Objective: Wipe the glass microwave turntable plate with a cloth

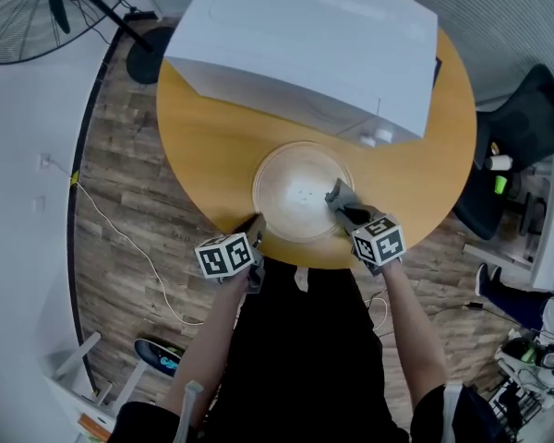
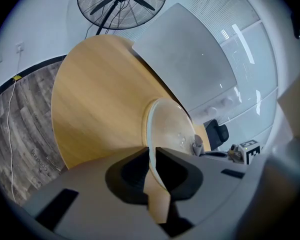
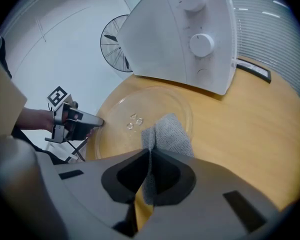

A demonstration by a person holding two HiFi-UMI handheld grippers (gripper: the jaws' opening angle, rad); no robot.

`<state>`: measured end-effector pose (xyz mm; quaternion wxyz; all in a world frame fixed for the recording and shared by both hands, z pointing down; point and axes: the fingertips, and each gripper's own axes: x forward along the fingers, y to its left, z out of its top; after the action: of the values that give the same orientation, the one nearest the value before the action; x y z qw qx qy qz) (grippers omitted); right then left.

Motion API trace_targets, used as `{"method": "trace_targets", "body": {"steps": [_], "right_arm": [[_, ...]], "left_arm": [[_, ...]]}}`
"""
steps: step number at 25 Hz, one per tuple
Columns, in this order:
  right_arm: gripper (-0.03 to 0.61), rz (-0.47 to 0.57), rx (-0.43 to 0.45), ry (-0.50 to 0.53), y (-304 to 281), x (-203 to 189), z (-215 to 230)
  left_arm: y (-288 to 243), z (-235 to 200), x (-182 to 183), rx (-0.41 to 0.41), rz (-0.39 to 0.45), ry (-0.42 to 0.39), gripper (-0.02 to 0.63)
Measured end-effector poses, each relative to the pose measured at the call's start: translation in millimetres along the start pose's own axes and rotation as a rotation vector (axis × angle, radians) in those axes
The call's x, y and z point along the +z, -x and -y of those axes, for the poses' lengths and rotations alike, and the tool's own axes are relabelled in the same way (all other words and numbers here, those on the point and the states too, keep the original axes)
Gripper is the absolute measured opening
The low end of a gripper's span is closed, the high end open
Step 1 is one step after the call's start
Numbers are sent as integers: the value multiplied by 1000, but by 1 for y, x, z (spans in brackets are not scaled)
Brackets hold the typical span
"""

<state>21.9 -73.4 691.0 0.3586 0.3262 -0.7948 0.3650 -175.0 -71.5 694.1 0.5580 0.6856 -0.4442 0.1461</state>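
Glass plate (image 1: 300, 192) lies on the round wooden worktop (image 1: 212, 146), in its near half, just in front of the white microwave (image 1: 305, 44) that fills the far side. Its near rim reaches close to the worktop's edge by the person.

The left tool (image 1: 256, 224) sits at the plate's near-left rim. In the left gripper view its jaws are closed narrowly on that rim, with the thin glass edge running up between the two dark pads. Whether the rim is lifted off the wood there cannot be told.

The right tool (image 1: 343, 209) is over the plate's right side, jaws pinched together on a grey cloth (image 1: 340, 194). In the right gripper view a fold of the cloth is clamped between the pads, and the free part spreads out ahead of them, lying on the glass near the right rim. The microwave's two knobs (image 3: 196, 21) face this tool.

On the floor beyond the worktop's far-left side stands a fan (image 1: 37, 7), and a dark chair (image 1: 517, 146) stands to the right.
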Motion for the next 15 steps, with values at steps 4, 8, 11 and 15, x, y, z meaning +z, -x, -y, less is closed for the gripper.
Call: {"method": "trace_targets", "body": {"steps": [4, 8, 11, 15], "right_arm": [[23, 29, -66, 33, -1, 21, 22], [23, 47, -141, 92, -8, 45, 37], [25, 65, -179, 121, -16, 67, 42], [25, 94, -218, 129, -33, 97, 43]], "left_arm": [[0, 1, -1, -1, -8, -9, 37], [0, 1, -1, 1, -13, -28, 38], [1, 1, -1, -1, -16, -31, 40], [1, 3, -1, -6, -16, -34, 41]]}}
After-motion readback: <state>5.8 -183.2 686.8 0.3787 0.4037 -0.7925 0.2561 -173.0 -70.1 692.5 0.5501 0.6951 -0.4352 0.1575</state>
